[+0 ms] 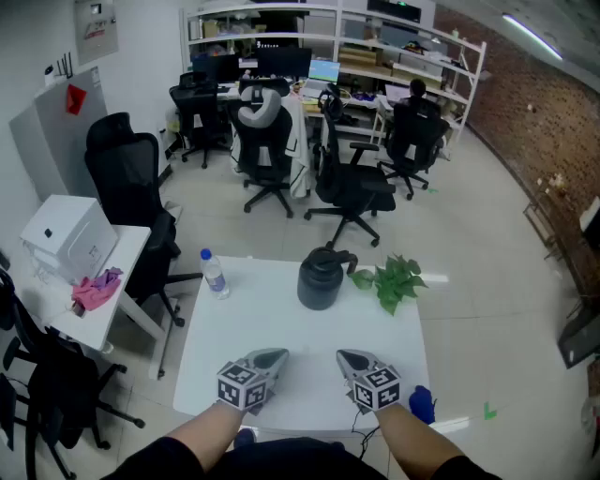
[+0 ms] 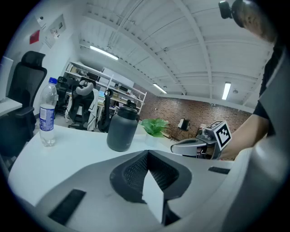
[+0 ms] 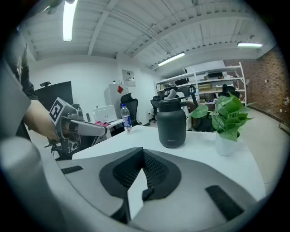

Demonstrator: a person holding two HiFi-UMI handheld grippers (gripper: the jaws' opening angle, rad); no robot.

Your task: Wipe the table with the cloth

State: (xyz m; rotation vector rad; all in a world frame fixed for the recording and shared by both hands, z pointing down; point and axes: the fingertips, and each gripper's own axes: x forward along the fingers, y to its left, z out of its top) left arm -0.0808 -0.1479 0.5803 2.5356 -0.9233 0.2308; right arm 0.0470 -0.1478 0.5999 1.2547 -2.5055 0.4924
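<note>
No text was legible. The dark jug (image 3: 171,124) carried a small pale mark low on its wall, too small to read. The water bottle (image 2: 46,115) label and the wall notice (image 1: 97,23) were blurred. The marker cube (image 1: 377,389) of the right gripper (image 1: 349,358) bore only square patterns.

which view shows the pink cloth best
The head view: the pink cloth lies whole on the side desk, beside a white box. The right gripper view catches only a small, far-off glimpse of it; the left gripper view does not show it.
</note>
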